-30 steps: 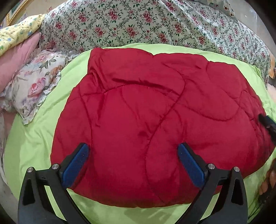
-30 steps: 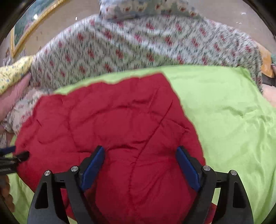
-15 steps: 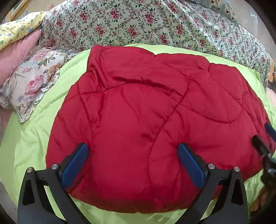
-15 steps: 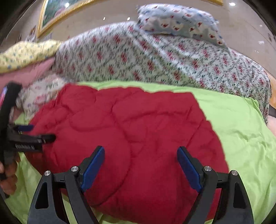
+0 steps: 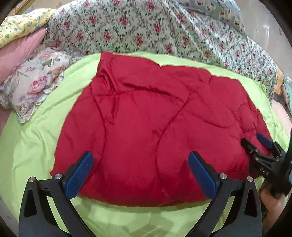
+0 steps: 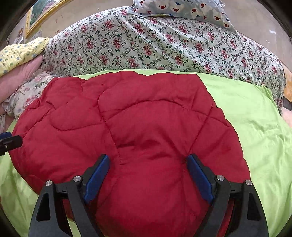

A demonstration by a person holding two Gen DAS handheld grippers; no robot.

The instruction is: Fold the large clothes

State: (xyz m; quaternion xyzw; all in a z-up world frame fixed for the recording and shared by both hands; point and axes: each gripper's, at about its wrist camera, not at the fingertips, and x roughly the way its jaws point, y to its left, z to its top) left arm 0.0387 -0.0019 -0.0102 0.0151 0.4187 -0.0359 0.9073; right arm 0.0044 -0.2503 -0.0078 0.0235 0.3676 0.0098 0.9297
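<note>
On the green sheet (image 5: 36, 145) of the bed lies the red quilted garment (image 5: 155, 127), so both wide-open, empty grippers, left gripper (image 5: 140, 173) and right gripper (image 6: 147, 175), should pinch its near edge evenly before folding.

Left claw (image 5: 140, 173) agape; right claw (image 6: 147, 175) agape, both angled downward.

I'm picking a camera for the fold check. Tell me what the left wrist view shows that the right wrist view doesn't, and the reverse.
Only the left wrist view shows the quilt's near edge lying on the green sheet, and the open right gripper beside the quilt's right side. Only the right wrist view shows the framed picture on the wall and the whole bear-print pillow. Both show the red quilt, the floral bedspread and the open left gripper.
</note>
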